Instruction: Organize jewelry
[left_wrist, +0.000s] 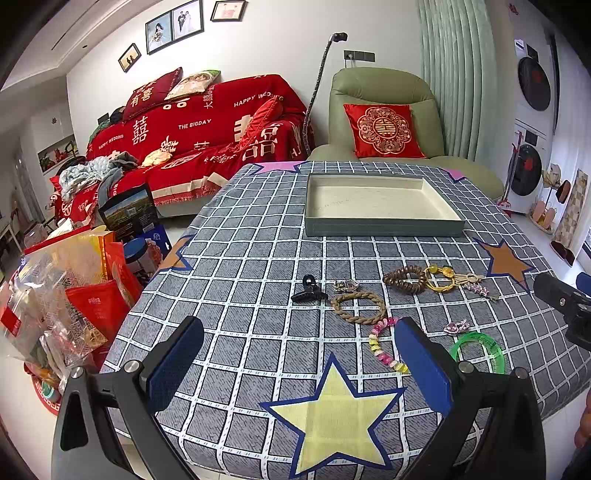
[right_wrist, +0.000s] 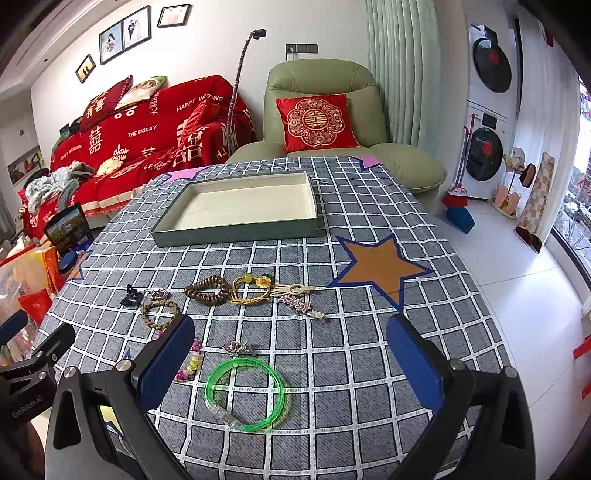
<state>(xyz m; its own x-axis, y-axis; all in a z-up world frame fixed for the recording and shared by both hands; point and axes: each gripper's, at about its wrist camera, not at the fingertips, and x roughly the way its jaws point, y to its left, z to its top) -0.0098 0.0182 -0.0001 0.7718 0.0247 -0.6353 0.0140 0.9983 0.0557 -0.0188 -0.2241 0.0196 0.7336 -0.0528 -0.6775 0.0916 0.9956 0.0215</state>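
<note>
An empty green tray with a cream lining (left_wrist: 380, 221) (right_wrist: 236, 230) lies at the far side of the checked tablecloth. Nearer lies a scatter of jewelry: a black hair claw (left_wrist: 308, 290) (right_wrist: 132, 296), a braided rope bracelet (left_wrist: 358, 306) (right_wrist: 159, 314), a brown coil band (left_wrist: 404, 278) (right_wrist: 208, 290), a yellow flower bracelet (left_wrist: 441, 280) (right_wrist: 251, 290), a pastel bead bracelet (left_wrist: 384, 345) (right_wrist: 190, 363) and a green bangle (left_wrist: 478, 350) (right_wrist: 247, 393). My left gripper (left_wrist: 299, 363) is open above the cloth, left of the beads. My right gripper (right_wrist: 291, 365) is open around the green bangle.
A small silver ring piece (left_wrist: 346, 285), a pink brooch (left_wrist: 457, 326) (right_wrist: 238, 347) and a pink star hairpin (right_wrist: 301, 306) also lie on the cloth. Bags and boxes (left_wrist: 74, 295) crowd the floor at the table's left. A red sofa (left_wrist: 192, 140) and green armchair (right_wrist: 325, 122) stand behind.
</note>
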